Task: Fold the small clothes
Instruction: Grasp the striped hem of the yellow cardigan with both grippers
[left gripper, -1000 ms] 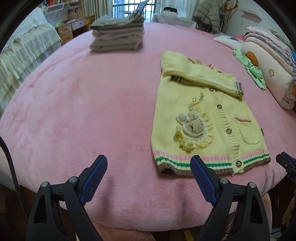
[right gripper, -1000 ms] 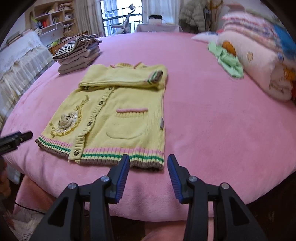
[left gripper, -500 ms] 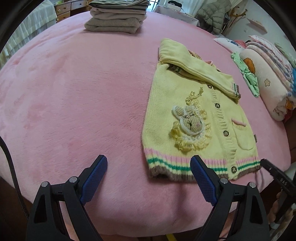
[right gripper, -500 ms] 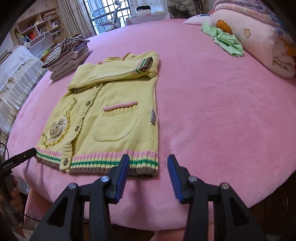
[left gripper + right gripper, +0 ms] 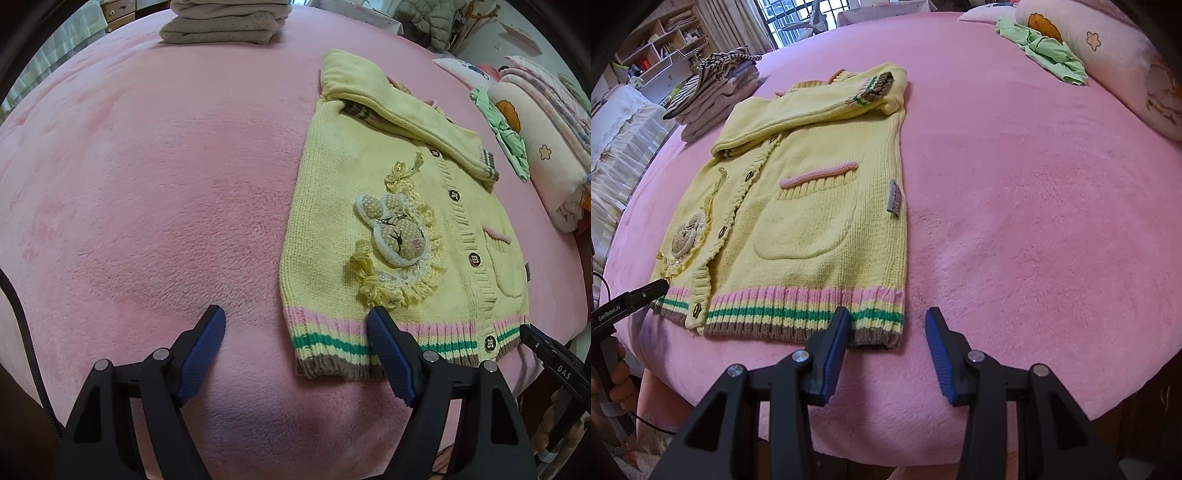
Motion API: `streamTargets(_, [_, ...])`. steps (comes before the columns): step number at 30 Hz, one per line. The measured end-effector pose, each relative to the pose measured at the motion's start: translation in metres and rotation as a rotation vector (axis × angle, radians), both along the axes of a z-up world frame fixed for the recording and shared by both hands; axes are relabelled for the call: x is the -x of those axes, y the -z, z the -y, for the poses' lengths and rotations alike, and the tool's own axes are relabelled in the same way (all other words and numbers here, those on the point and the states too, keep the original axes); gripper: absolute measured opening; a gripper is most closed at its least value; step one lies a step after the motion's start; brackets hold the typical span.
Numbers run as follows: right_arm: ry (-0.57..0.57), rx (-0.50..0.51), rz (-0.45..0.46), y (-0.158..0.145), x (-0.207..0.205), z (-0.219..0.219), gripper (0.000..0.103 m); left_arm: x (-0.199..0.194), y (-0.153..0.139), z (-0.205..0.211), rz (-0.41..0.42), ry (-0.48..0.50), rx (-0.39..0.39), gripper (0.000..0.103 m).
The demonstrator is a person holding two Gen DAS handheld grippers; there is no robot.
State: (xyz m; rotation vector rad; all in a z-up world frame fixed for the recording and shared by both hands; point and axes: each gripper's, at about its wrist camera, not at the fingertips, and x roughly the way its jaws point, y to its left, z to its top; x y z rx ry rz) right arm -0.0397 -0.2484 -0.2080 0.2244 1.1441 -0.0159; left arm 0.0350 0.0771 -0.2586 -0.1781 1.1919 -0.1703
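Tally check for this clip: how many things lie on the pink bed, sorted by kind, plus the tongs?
Yellow cardigan: 1
Pile of folded clothes: 1
Loose green garment: 1
Rolled quilt: 1
Pillow: 1
Tongs, both open: 2, left tongs and right tongs
Total: 7

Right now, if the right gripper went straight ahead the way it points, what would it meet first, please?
Probably the striped hem corner of the yellow cardigan: the open right gripper straddles that corner, though its height above the pink blanket is unclear.
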Motion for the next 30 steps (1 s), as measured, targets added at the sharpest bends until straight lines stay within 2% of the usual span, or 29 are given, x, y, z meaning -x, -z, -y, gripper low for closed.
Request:
streamTargets(3, [-0.022,0.012,-0.007,0.001,0.002,-0.003,0.04,0.001,0.002,-0.001,-0.003,0.018,-0.003,0.078])
streamTargets(6, [-0.048,-0.017,-0.014,0.002,0.003,-0.005,0.026,0.003,0.003,-0.004,-0.008,0.022,0.009,0.076])
streamTargets(7, [-0.057,-0.029,-0.016,0.002,0.003,-0.006,0.019,0.003,0.002,-0.004,-0.012,0.024,0.012,0.068])
streamTargets(8, [-0.061,-0.028,-0.015,0.002,0.003,-0.008,0.017,0.003,0.001,-0.003,-0.015,0.034,0.028,0.062])
streamTargets(10, [-0.072,-0.019,-0.014,0.001,0.002,-0.011,0.014,0.003,0.0,0.001,-0.024,0.062,0.073,0.028])
streamTargets(12, [-0.079,-0.01,-0.011,0.0,0.002,-0.013,0.013,0.003,0.0,0.006,-0.034,0.082,0.106,0.015])
streamTargets(15, [-0.075,-0.015,-0.01,-0.002,0.003,-0.012,0.013,0.004,0.001,0.007,-0.042,0.071,0.115,0.015])
streamTargets(21, [-0.061,-0.042,-0.017,-0.001,0.002,-0.008,0.013,0.0,0.01,-0.008,-0.099,0.017,0.213,0.018])
streamTargets(27, [-0.065,-0.04,-0.017,-0.001,0.001,-0.008,0.013,0.003,0.001,0.001,-0.066,0.044,0.166,0.014])
streamTargets(30, [-0.077,-0.032,0.009,-0.009,0.003,-0.008,0.009,0.004,-0.011,-0.001,-0.033,0.047,0.167,0.012])
